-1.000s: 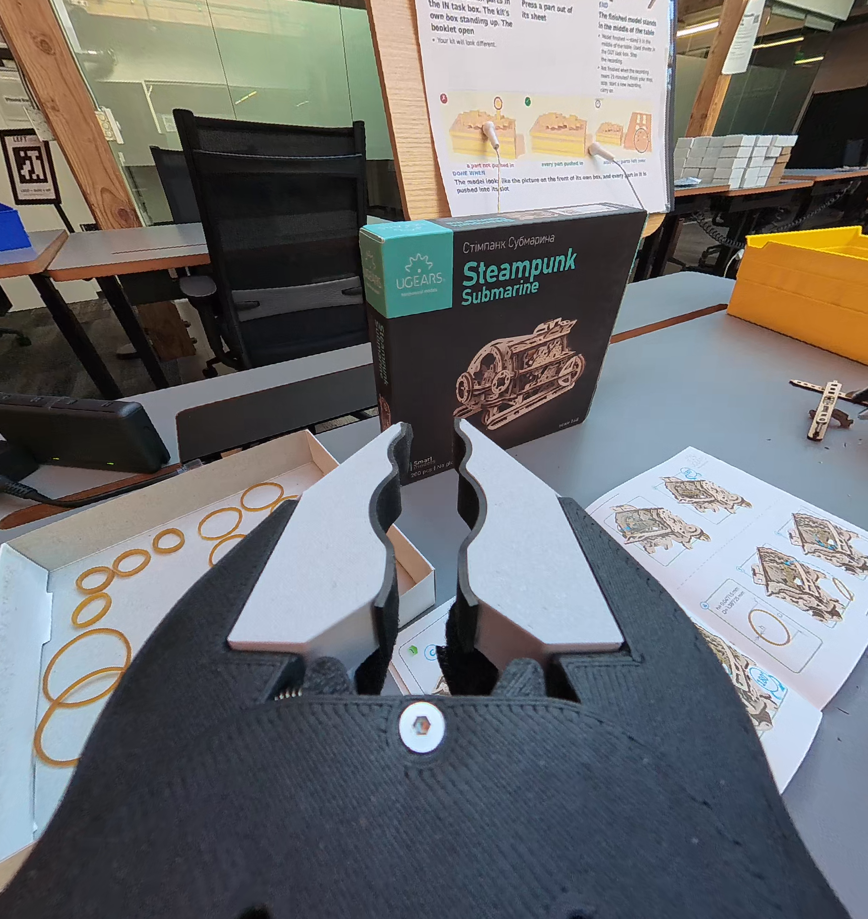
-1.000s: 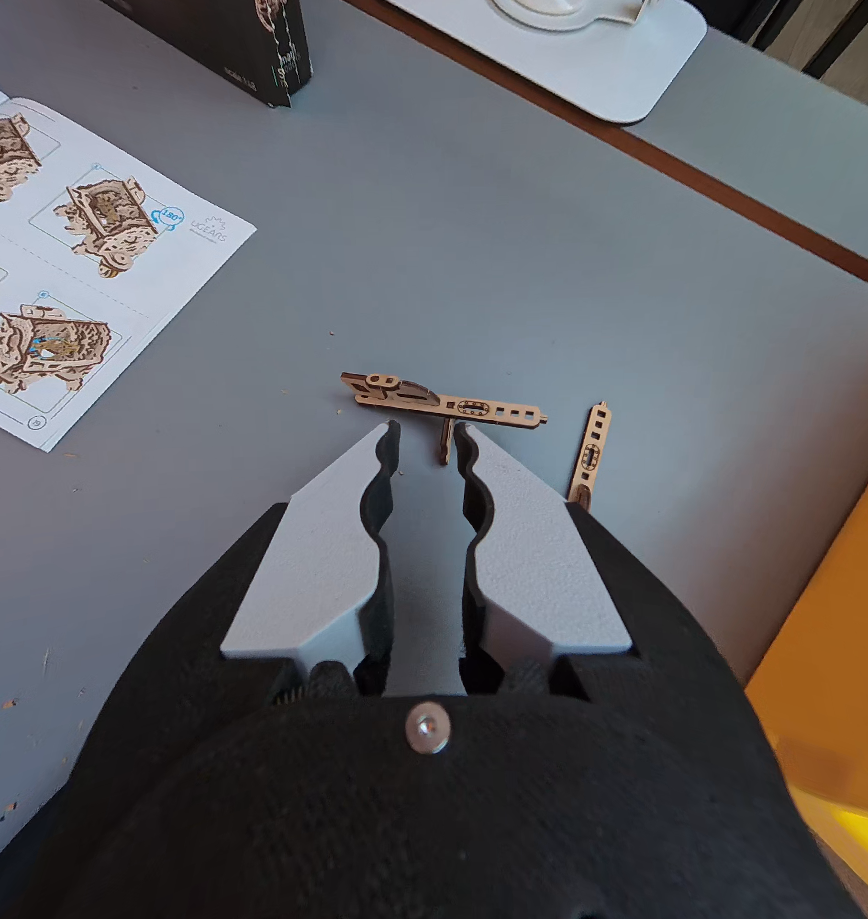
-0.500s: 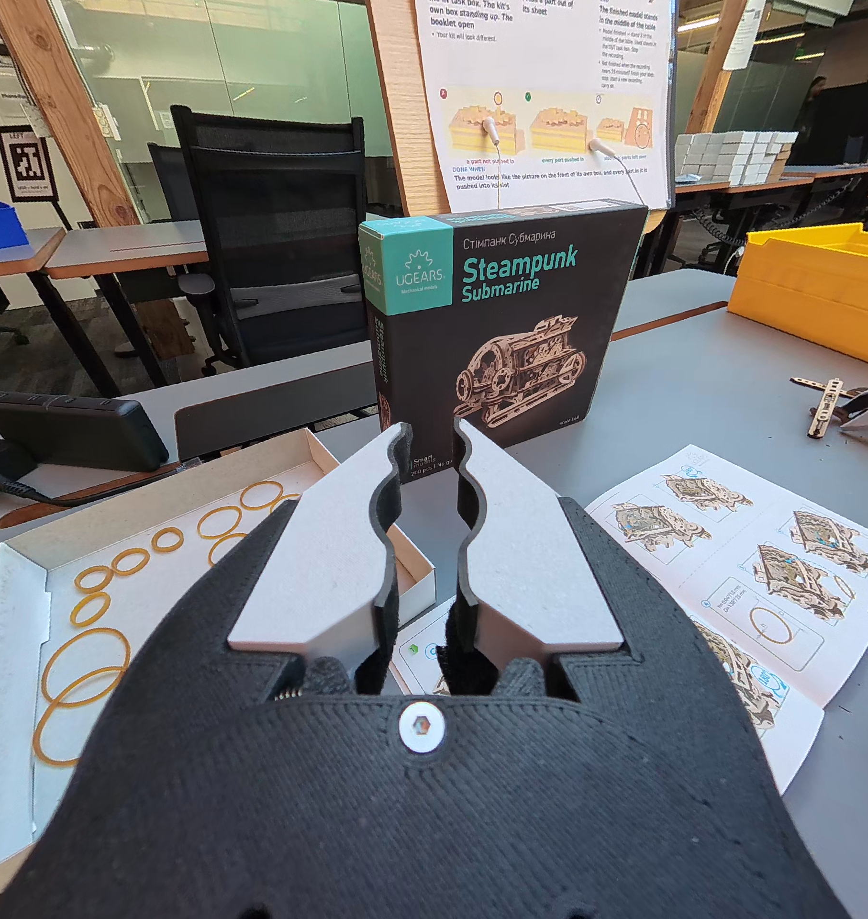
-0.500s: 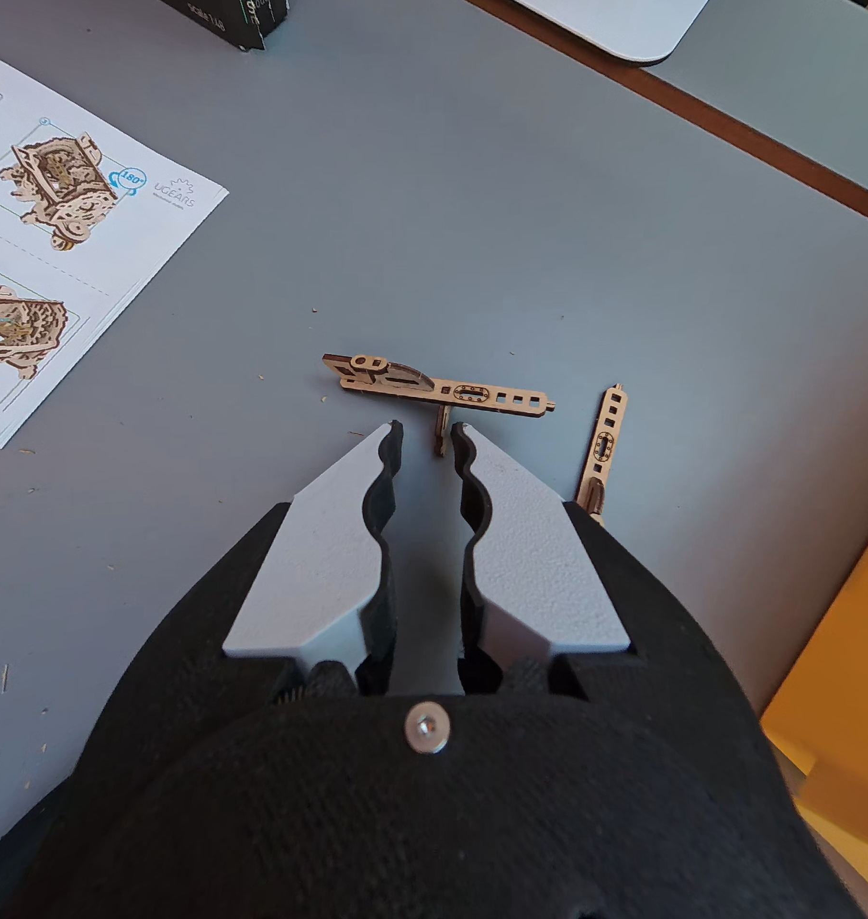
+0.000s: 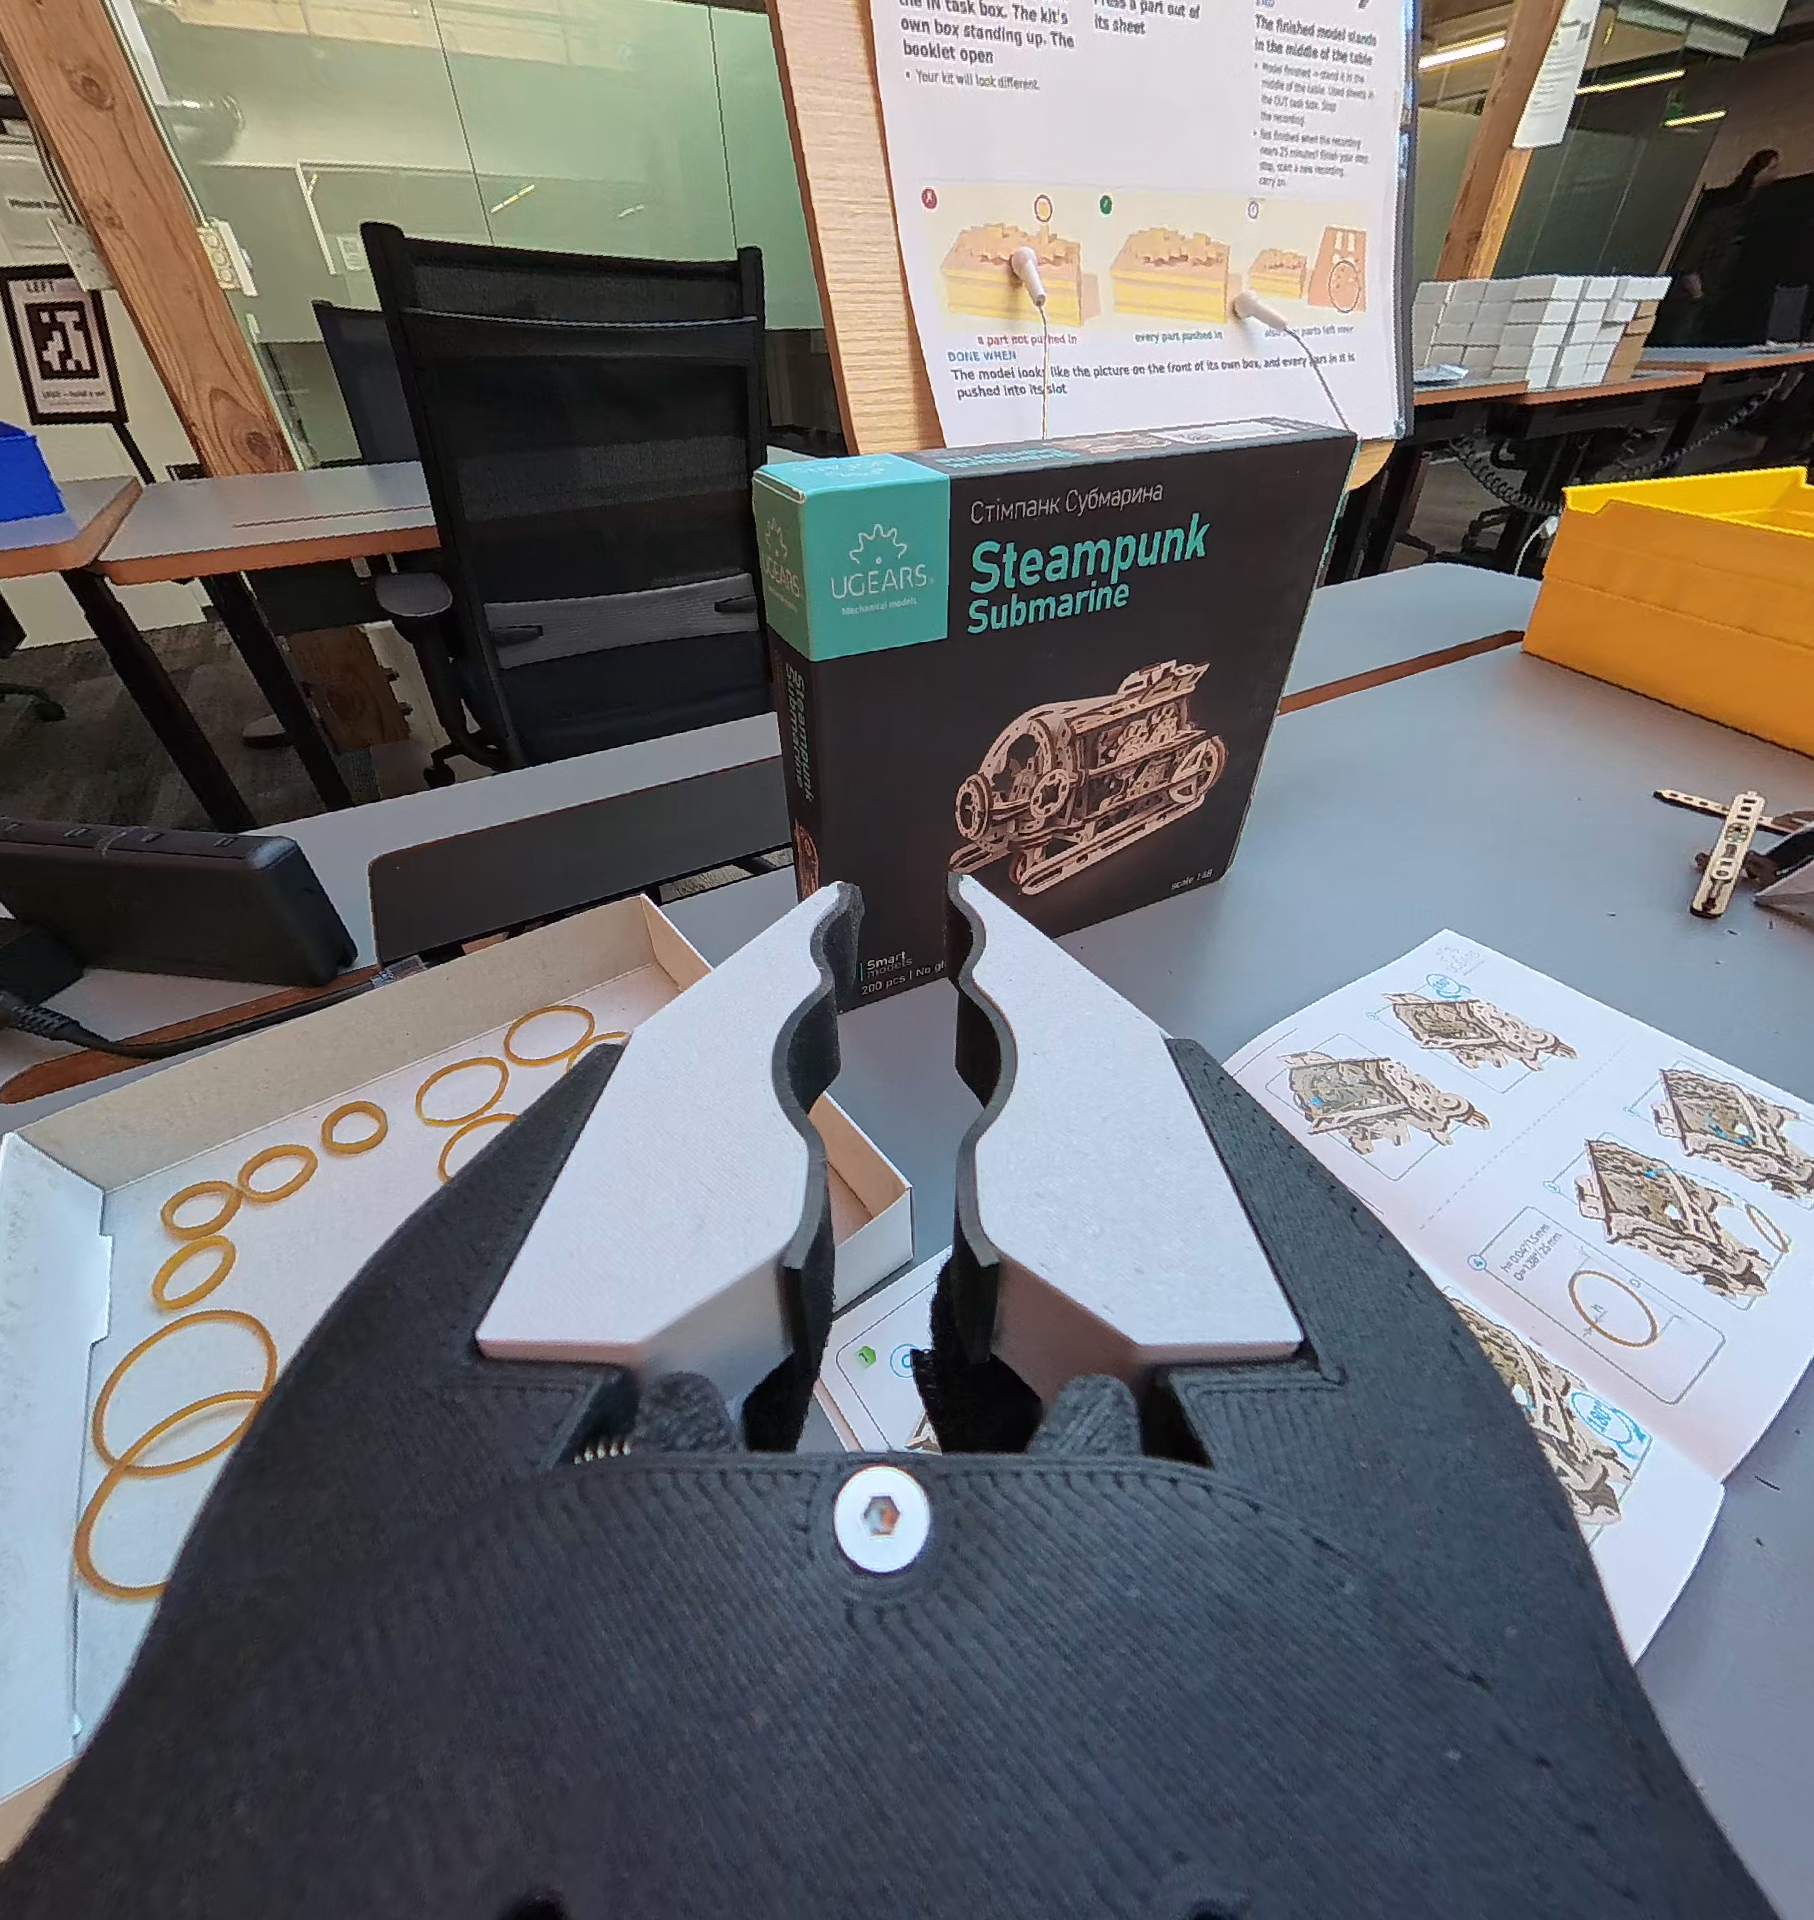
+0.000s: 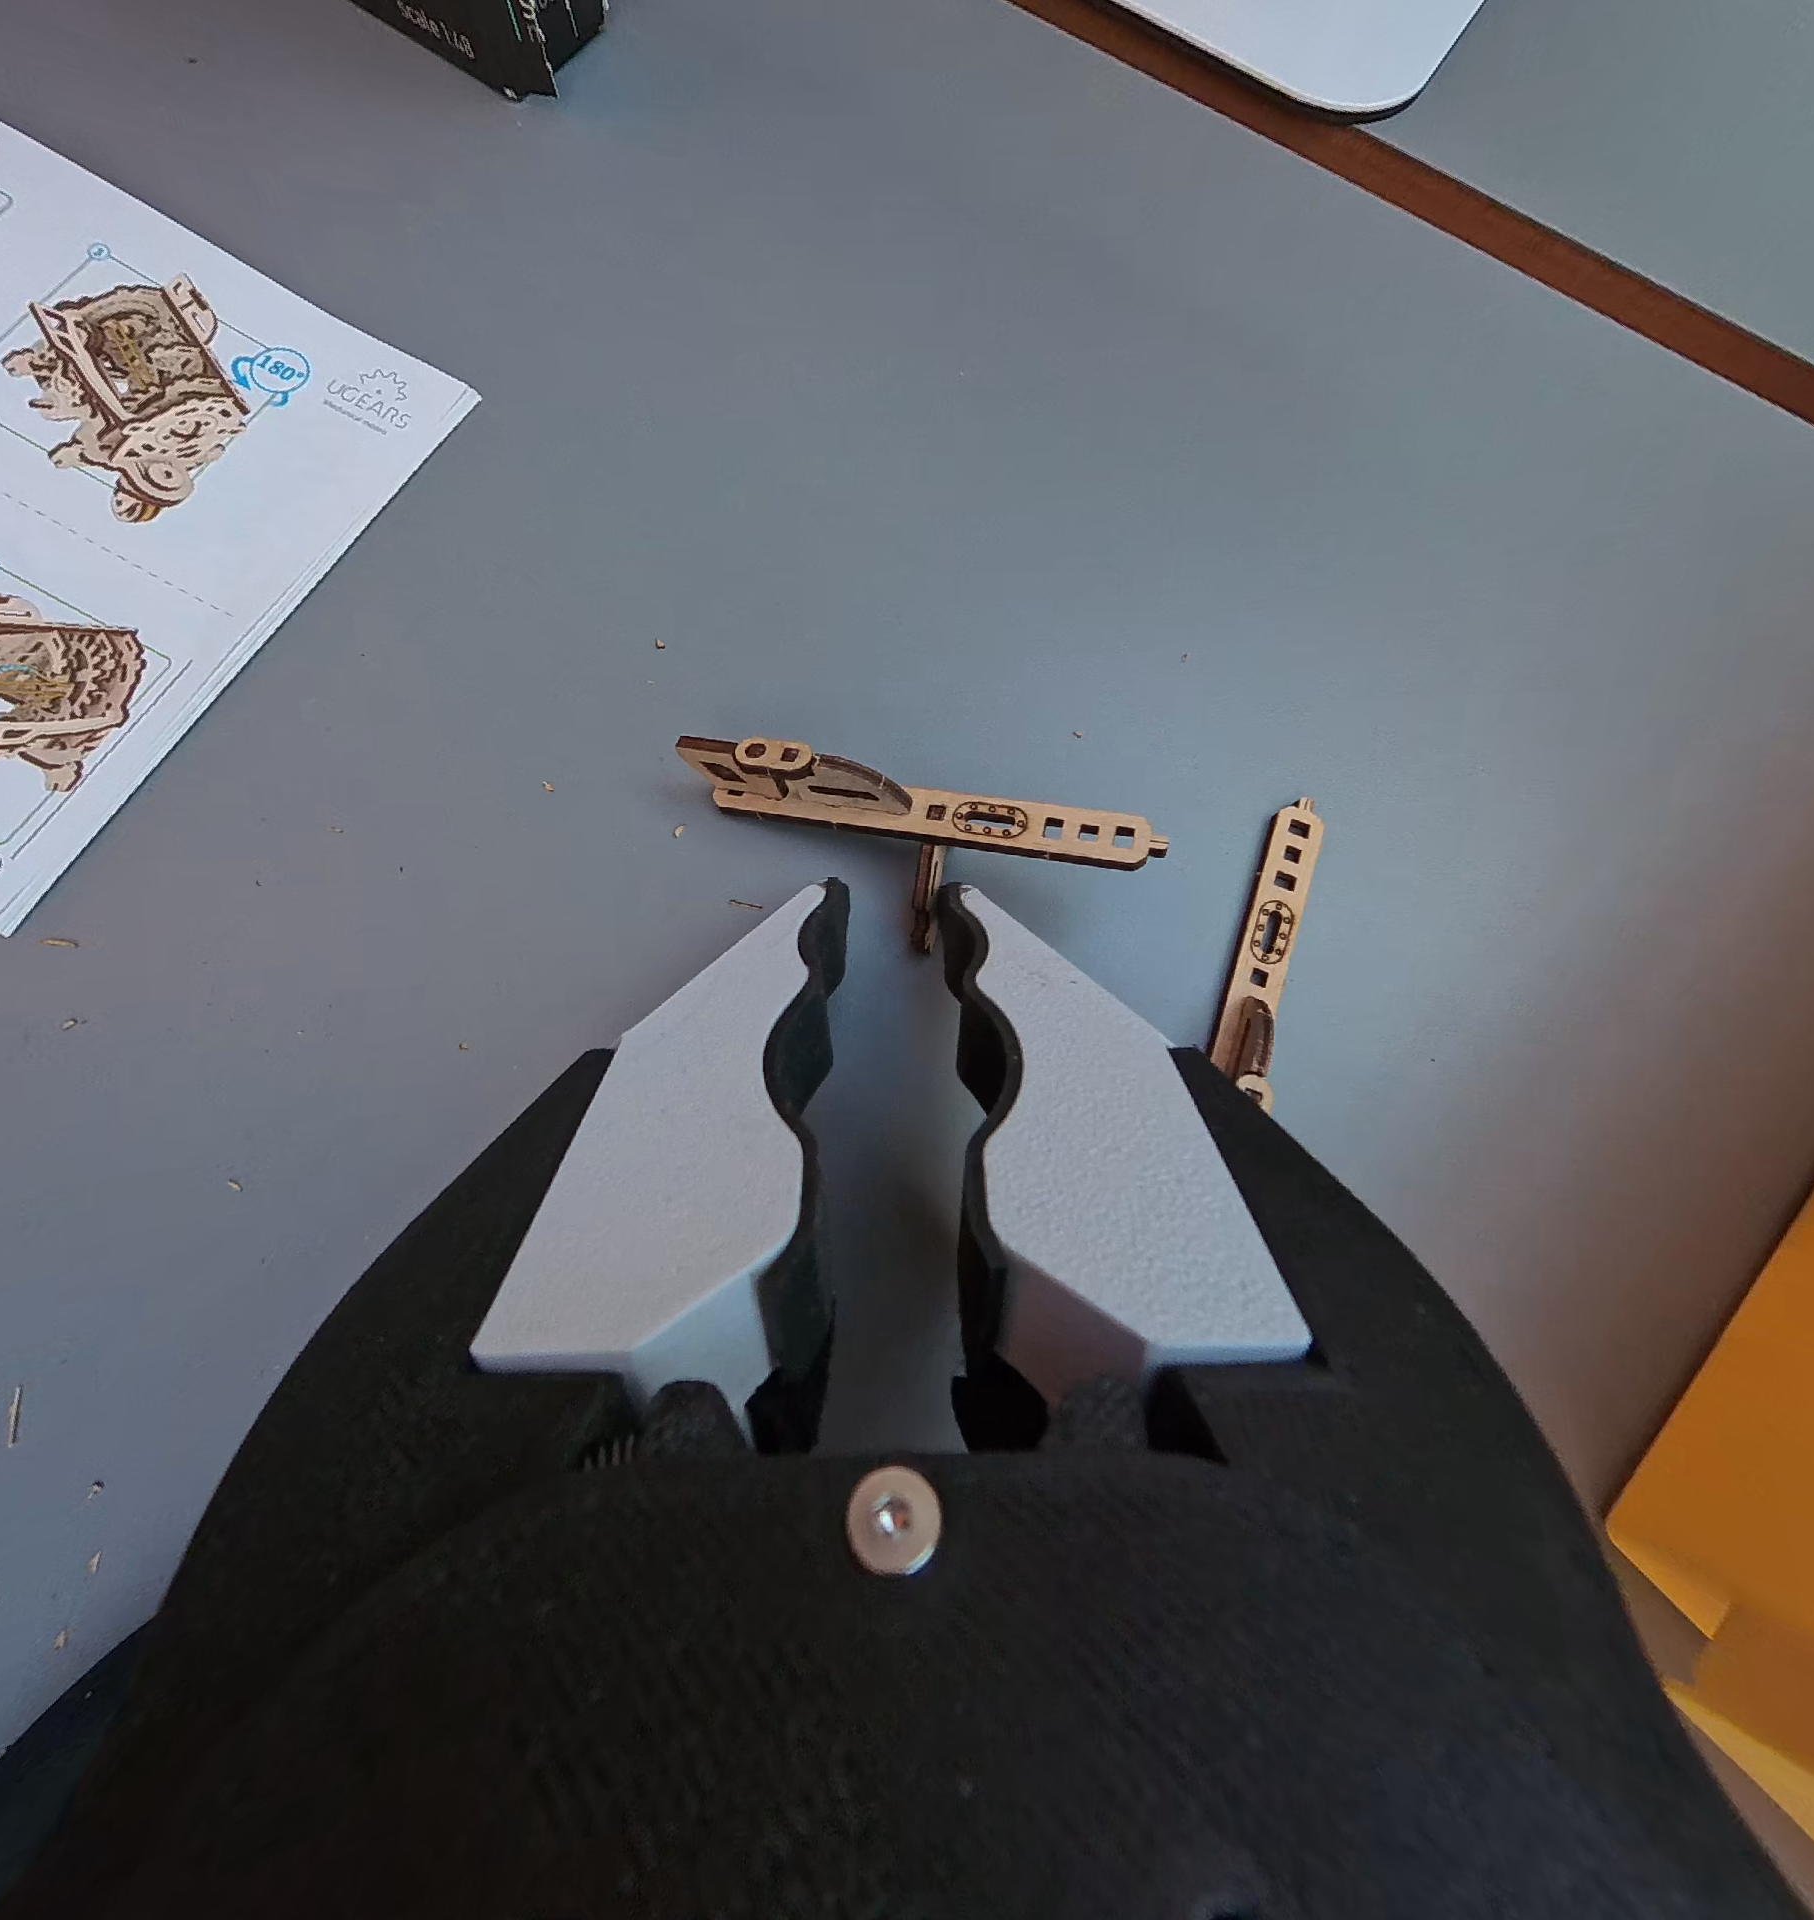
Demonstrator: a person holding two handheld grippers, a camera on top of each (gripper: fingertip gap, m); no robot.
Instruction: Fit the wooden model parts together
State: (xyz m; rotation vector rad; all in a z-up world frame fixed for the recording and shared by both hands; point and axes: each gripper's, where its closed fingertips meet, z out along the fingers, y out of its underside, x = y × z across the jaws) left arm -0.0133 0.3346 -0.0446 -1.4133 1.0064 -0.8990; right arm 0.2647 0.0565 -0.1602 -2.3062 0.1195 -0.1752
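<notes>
In the right wrist view a flat wooden strip with a curved piece on it lies across the grey table, with a short wooden peg hanging from its underside. My right gripper is open just short of the strip, and the peg's end sits between its fingertips. A second slotted wooden strip lies to the right, beside the right finger. My left gripper is open and empty, held above the table facing the kit box. The wooden parts show far right in the left wrist view.
An open instruction booklet lies right of the left gripper and also shows in the right wrist view. A white tray of rubber bands lies at the left. A yellow bin stands at the right; its edge shows in the right wrist view. The gap from one gripper's tips to the other's is roughly 40 centimetres.
My right gripper has moved closer to the wooden strip, so the peg's end now sits between its fingertips. The left gripper has barely moved.
</notes>
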